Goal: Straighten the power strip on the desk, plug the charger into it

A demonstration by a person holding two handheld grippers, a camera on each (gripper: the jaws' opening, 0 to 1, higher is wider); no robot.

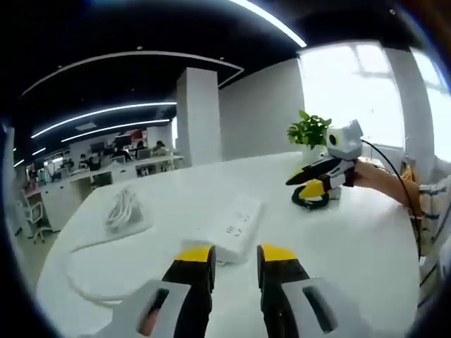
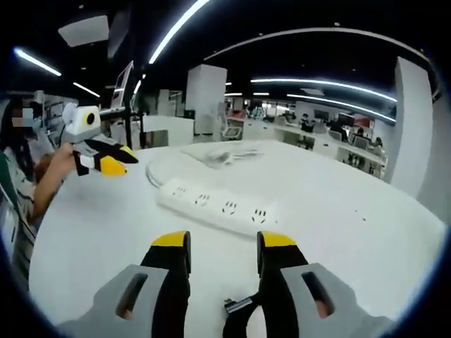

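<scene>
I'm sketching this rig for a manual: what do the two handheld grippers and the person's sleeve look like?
The left gripper and right gripper each have two black jaws with yellow tips on grey slotted bases. In the left gripper view, a black cable runs back from the right gripper, and the person's sleeve is striped.

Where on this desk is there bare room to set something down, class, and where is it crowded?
Free: the bare desk beyond the power strip in the right gripper view, and the stretch between the strip and the plant in the left gripper view. Crowded: the far end of the strip, where its cable loops beside a bagged cord.
</scene>
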